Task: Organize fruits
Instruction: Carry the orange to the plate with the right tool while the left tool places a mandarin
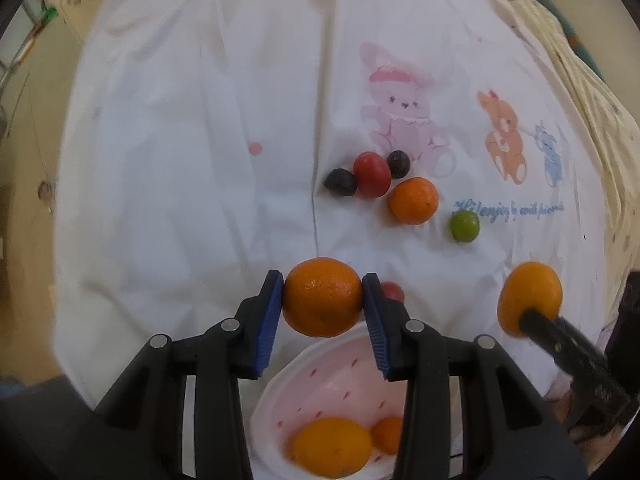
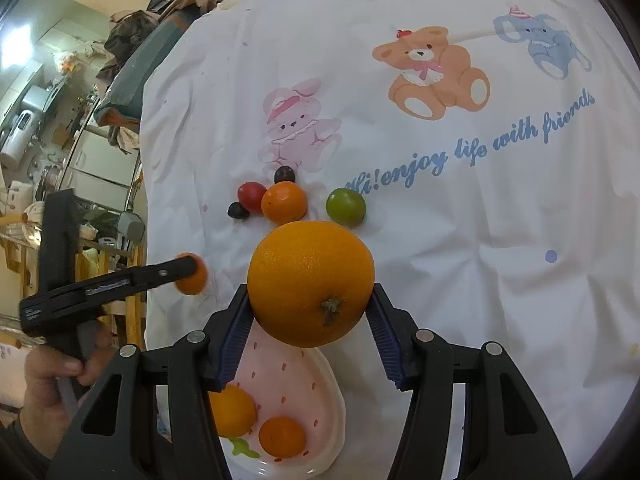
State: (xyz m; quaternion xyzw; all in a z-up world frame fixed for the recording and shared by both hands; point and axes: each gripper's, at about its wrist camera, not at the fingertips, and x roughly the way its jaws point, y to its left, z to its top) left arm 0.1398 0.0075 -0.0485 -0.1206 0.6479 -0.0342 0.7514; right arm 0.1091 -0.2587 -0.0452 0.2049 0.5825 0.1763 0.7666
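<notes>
My left gripper [image 1: 323,298] is shut on a small orange [image 1: 322,297], held above the pink strawberry-shaped bowl [image 1: 320,372]. My right gripper [image 2: 310,304] is shut on a large orange [image 2: 310,282] over the same bowl [image 2: 316,384]; it also shows in the left wrist view [image 1: 530,298]. The bowl holds two oranges [image 2: 232,410] [image 2: 282,437]. On the cloth lie an orange [image 1: 413,201], a red fruit [image 1: 372,174], two dark fruits [image 1: 340,182] [image 1: 398,163], a green fruit [image 1: 464,226] and a small red fruit [image 1: 392,291] behind my left finger.
The white cloth [image 2: 460,240] with cartoon animals covers the table. Its left edge [image 2: 146,208] drops off toward a cluttered room. The left gripper [image 2: 176,274] and the hand holding it appear at the left in the right wrist view.
</notes>
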